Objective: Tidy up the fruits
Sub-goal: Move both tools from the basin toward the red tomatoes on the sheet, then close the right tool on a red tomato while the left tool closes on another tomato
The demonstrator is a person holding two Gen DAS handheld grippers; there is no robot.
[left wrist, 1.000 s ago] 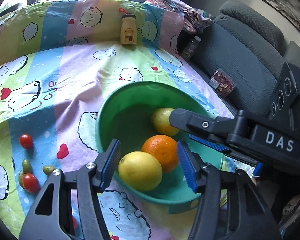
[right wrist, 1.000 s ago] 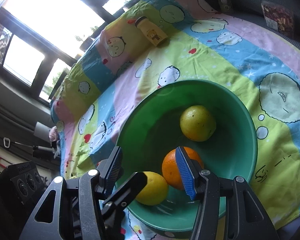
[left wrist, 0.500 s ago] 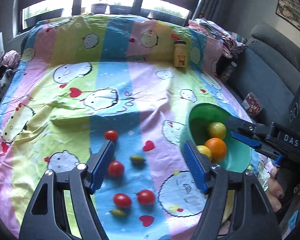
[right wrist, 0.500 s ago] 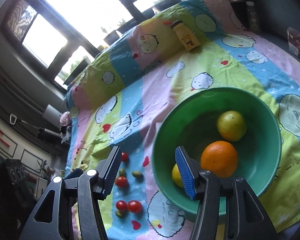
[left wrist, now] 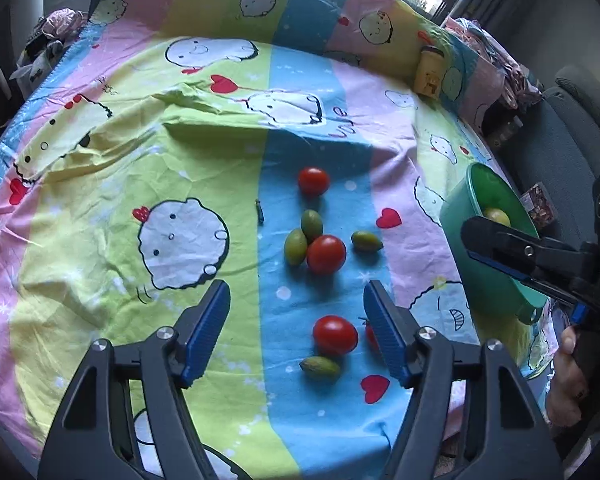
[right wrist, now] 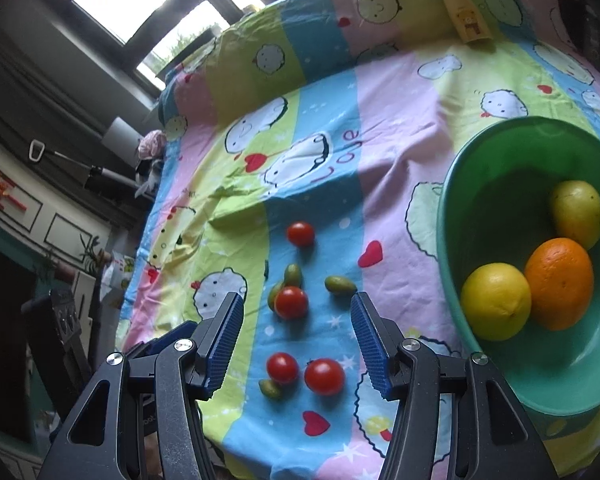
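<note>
Several red cherry tomatoes, such as one [left wrist: 326, 254] and another [left wrist: 335, 335], lie on the cartoon-print cloth among small green oval fruits [left wrist: 312, 222]. My left gripper [left wrist: 296, 292] hovers above them; its jaws are closing with nothing pressed between the pads. My right gripper [right wrist: 297, 304] is open over the same cluster of tomatoes [right wrist: 324, 376] and holds nothing. To the right stands the green bowl [right wrist: 446, 216], also seen from the left wrist as a bowl [left wrist: 460, 208]. In it lie a lemon [right wrist: 496, 306], an orange [right wrist: 560, 284] and a yellow-green citrus [right wrist: 576, 212].
A yellow bottle [left wrist: 430, 70] stands at the far right of the cloth-covered table. A grey sofa [left wrist: 560, 152] runs along the right side. A person's hand [left wrist: 568, 380] grips the right tool. Windows lie beyond the far edge.
Both grippers swung left, away from the bowl and over the tomatoes. The left gripper, earlier around the lemon in the bowl, now has only cloth and tomatoes below it.
</note>
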